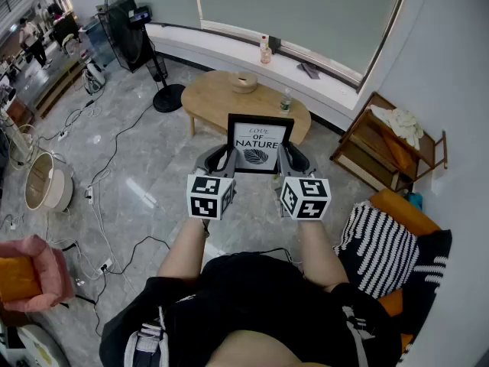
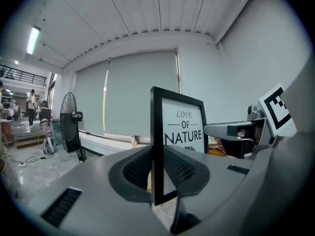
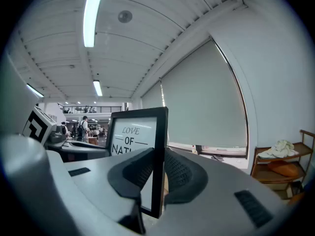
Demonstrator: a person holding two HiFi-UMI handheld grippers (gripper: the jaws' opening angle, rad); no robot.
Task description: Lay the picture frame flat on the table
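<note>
Picture frame is held upright in mid-air, short of the round table. Left gripper and right gripper each pinch one side edge. Risk: the hold looks narrow, so tilting the frame flat could let it twist loose and drop.

I see the picture frame upright, off the table, with the left gripper and right gripper gripping its side edges.
</note>
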